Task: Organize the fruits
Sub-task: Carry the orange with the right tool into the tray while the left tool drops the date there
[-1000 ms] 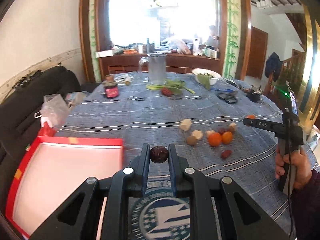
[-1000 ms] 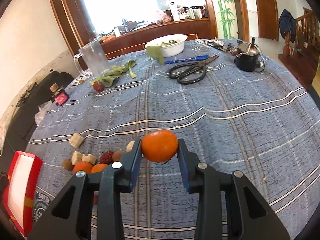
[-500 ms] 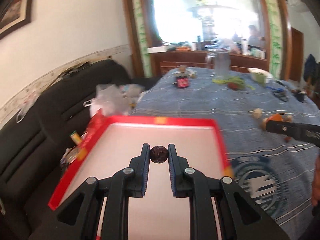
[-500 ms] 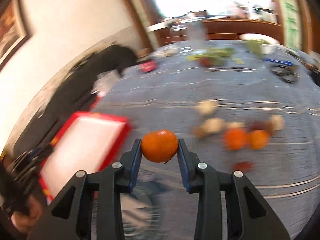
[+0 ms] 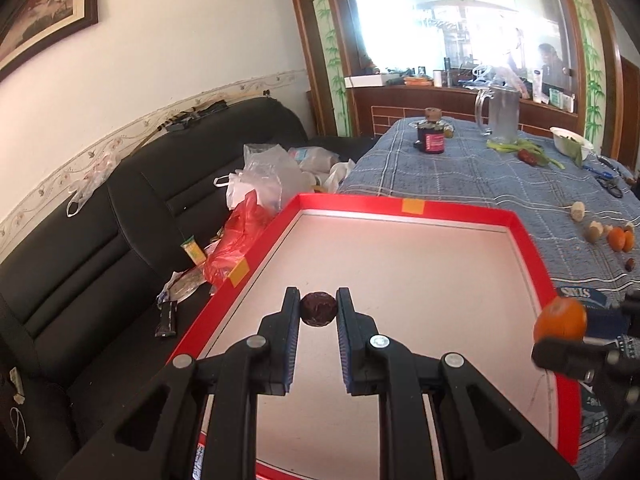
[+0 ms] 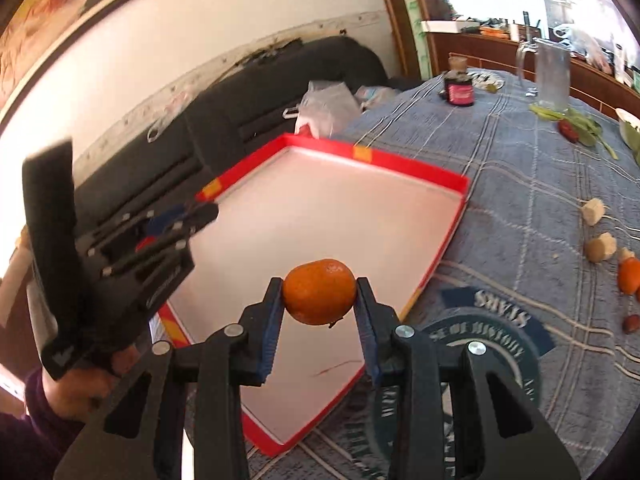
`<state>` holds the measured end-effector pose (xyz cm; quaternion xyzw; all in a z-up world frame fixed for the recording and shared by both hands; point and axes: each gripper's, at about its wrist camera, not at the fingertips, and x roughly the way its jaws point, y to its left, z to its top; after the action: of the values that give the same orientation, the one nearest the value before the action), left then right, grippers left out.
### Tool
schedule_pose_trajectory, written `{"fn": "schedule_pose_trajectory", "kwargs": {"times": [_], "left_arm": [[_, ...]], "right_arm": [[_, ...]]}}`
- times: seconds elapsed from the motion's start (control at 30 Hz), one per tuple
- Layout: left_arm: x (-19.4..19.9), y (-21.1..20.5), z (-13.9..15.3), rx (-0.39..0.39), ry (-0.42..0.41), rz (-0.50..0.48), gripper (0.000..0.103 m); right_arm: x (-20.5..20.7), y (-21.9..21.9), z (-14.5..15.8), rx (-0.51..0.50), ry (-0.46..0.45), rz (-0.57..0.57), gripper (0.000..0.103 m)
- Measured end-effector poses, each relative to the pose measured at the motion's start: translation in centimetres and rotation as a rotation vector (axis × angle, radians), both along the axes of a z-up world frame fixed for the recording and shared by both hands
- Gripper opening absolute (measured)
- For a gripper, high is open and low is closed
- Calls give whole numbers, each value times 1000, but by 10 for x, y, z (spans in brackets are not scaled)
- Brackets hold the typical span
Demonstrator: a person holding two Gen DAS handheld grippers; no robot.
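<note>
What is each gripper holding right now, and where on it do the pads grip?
Left gripper: a dark wrinkled fruit, pinched at its two sides. Right gripper: an orange mandarin, clamped across its sides.

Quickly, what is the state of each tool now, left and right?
Left tool: closed on a dark wrinkled fruit, over the red tray.
Right tool: closed on an orange.

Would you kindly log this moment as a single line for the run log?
left gripper: shut on dark fruit, over red tray | right gripper: shut on mandarin, over tray edge | tray: empty
</note>
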<state>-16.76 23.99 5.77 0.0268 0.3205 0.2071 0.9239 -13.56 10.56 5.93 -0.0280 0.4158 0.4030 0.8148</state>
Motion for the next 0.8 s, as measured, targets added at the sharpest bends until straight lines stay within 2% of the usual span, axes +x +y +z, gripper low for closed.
{"fn": "schedule_pose_trajectory", "kwargs": {"times": [0.27, 0.33, 0.37, 0.43, 0.5, 0.57, 0.8], "left_arm": [[6, 10, -11, 15, 51, 62, 18], [4, 12, -9, 30, 46, 87, 30], [2, 12, -6, 39, 36, 98, 34], [-3, 12, 2, 64, 8, 126, 51], [-9, 14, 13, 79, -32, 145, 53], [-15, 16, 23, 95, -63, 164, 53], [-39, 17, 62, 150, -178, 216, 59]], "right_arm": [[-4, 13, -17, -98, -15, 37, 38], [-7, 15, -22, -119, -18, 47, 38], [-7, 17, -22, -130, -25, 49, 38], [-11, 19, -22, -159, -58, 59, 40], [-14, 20, -20, -161, -73, 68, 45], [-16, 17, -16, -154, -91, 69, 54], [-21, 7, -1, -102, -139, 52, 58]]}}
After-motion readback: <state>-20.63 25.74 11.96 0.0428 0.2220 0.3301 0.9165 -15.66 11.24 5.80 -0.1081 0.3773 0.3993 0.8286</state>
